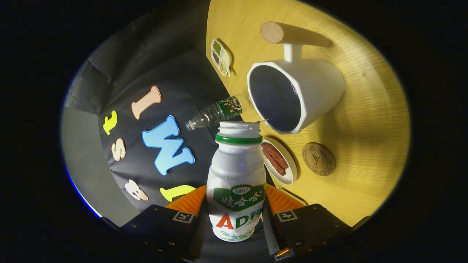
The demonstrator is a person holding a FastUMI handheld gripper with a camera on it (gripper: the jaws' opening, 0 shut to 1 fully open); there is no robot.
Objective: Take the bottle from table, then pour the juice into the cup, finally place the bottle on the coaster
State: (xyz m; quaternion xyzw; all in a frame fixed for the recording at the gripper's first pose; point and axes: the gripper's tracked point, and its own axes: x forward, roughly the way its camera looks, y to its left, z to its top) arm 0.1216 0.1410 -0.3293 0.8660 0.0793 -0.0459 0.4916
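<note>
Your gripper (236, 215) squeezes the small white plastic bottle (236, 182) with a green neck ring from both sides. Its cap is off, mouth near the big white cup (296, 95) on the yellow wooden surface (365, 120).

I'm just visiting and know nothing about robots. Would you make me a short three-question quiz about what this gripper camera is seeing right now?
1. True or false: the gripper holds the white bottle between its two fingers.
2. The bottle's open mouth points toward which thing? A) the round coaster B) the white cup C) the small dish of brown pieces
3. Fill in: the clear plastic bottle lies on its ____ beyond the white bottle.

Key: 1 true; 2 B; 3 side.
</note>
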